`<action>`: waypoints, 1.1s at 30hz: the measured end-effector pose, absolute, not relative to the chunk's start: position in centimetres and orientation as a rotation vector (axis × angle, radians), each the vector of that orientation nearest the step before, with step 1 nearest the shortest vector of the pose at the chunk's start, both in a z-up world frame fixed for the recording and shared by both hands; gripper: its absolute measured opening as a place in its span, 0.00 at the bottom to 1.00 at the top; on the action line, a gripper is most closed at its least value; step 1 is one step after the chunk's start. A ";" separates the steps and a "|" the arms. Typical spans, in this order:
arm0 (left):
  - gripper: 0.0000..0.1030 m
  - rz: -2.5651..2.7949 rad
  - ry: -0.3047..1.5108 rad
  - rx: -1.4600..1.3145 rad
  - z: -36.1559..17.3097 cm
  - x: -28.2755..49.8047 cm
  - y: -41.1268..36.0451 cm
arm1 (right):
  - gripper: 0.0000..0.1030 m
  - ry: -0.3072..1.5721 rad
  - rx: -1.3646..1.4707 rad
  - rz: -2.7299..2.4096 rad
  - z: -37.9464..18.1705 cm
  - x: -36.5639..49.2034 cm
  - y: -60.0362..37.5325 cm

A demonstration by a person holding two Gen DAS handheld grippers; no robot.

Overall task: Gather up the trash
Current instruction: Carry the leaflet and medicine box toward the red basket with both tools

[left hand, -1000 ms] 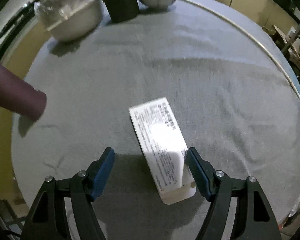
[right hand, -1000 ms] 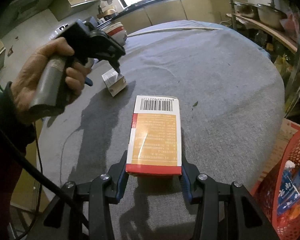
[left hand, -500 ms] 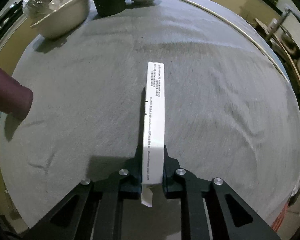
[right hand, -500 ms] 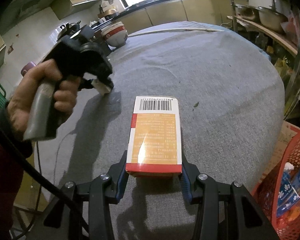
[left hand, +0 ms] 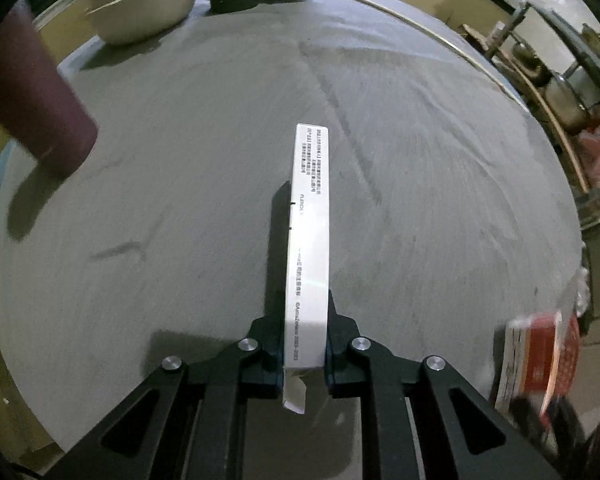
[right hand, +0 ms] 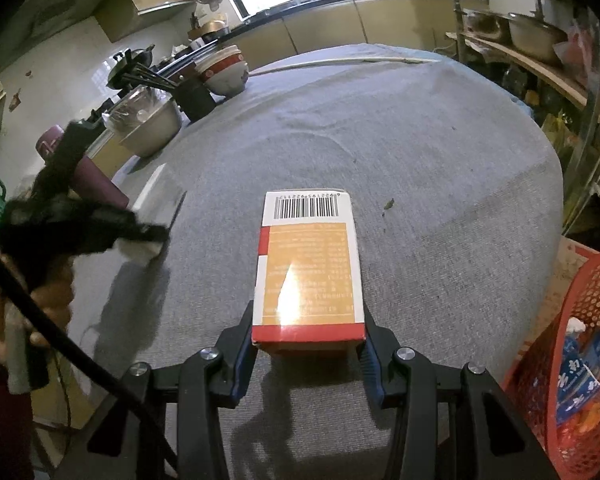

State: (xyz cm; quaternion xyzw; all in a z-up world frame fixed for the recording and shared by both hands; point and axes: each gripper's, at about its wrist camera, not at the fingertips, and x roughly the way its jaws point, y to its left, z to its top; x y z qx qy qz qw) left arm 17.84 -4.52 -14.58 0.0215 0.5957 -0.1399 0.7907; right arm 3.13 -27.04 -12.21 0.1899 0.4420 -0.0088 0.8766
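Left gripper (left hand: 303,354) jaws clamp a white carton (left hand: 308,236), right gripper (right hand: 308,350) jaws an orange box (right hand: 309,268); red basket (right hand: 580,320) holds packets.

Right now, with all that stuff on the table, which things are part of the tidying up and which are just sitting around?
Part of the job:
- white box, clamped edge-on in the left gripper
- orange and white box, held in the right gripper
- red basket with wrappers inside

Just lying about:
- metal bowl
- stacked bowls
- dark cup of chopsticks
- maroon bottle
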 end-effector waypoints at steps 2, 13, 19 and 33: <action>0.15 -0.336 1.280 0.043 -14.5 16.8 -3.0 | 0.46 0.922 0.392 -0.021 -12.2 3.0 -27.0; 0.16 -0.446 1.262 0.025 -12.4 15.7 0.5 | 0.47 0.933 0.384 -0.023 -12.0 3.4 -26.9; 0.27 -0.437 1.303 0.059 -13.1 15.8 -0.3 | 0.51 0.954 0.423 -0.014 -12.1 3.7 -27.3; 0.30 -0.385 1.247 0.058 -11.2 16.7 -1.7 | 0.63 0.929 0.439 -0.031 -11.0 4.1 -28.0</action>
